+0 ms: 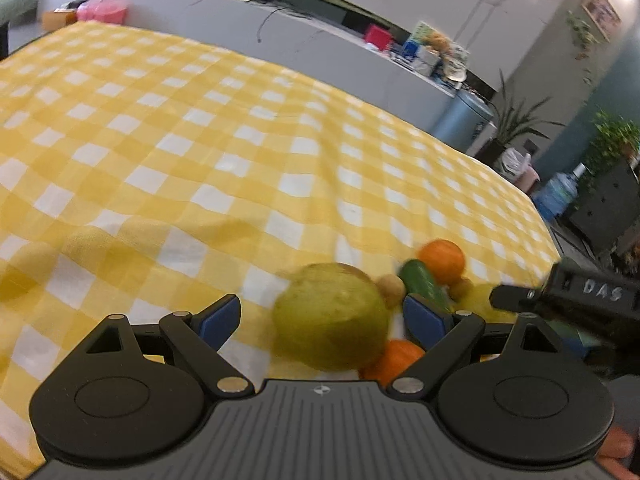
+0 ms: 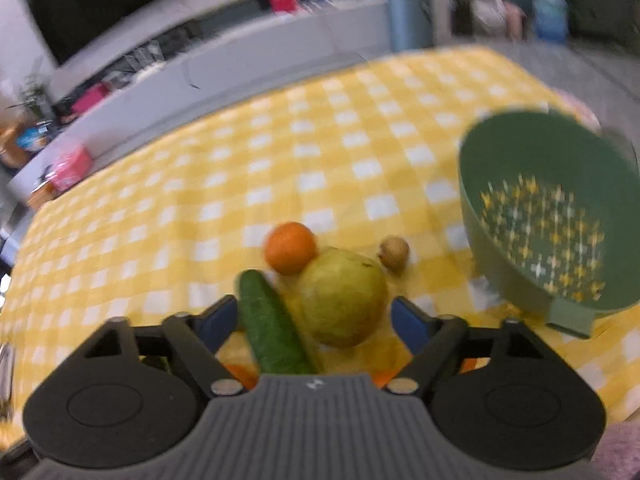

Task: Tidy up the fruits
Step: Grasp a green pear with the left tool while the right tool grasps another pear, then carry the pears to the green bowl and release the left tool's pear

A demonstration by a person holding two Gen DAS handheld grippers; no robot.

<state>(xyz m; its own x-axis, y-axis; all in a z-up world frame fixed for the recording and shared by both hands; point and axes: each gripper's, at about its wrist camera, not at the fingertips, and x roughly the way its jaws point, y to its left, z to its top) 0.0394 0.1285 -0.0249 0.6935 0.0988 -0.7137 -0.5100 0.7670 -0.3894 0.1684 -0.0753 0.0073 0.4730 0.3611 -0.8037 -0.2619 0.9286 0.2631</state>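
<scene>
While both views are blurring, a soft, rippled cloth [image 2: 320, 140] in yellow and white checks is covering the table, and the fruit is sitting in one tight cluster near its front edge.

In the left wrist view, the left gripper [image 1: 322, 314] is hanging over the cloth with its blue pads spread wide and pressing on nothing. A big, round, matte yellow-green pear [image 1: 332, 318] is filling most of the gap between them without being gripped. Two small tan balls [image 1: 391, 289] are lying behind it, one on either side of a smooth dark green cucumber [image 1: 422, 283], whose long axis is running from upper left to lower right. Two glossy oranges [image 1: 443, 259] are showing, one behind the cucumber and one low by the right pad. The other black tool is reaching in from the right.

In the right wrist view, the right gripper [image 2: 314, 320] is standing well open, holding nothing; the cucumber, pointing away and slightly left, and the pear are both lying between its pads, untouched so far as the blur allows. One orange is touching the pear from behind, one tan ball is lying just right of it, and orange slivers are peeking under the gripper body. Farthest right, one green plastic colander [image 2: 500, 152], round, perforated and tilted, is sitting apart from the fruit.
</scene>
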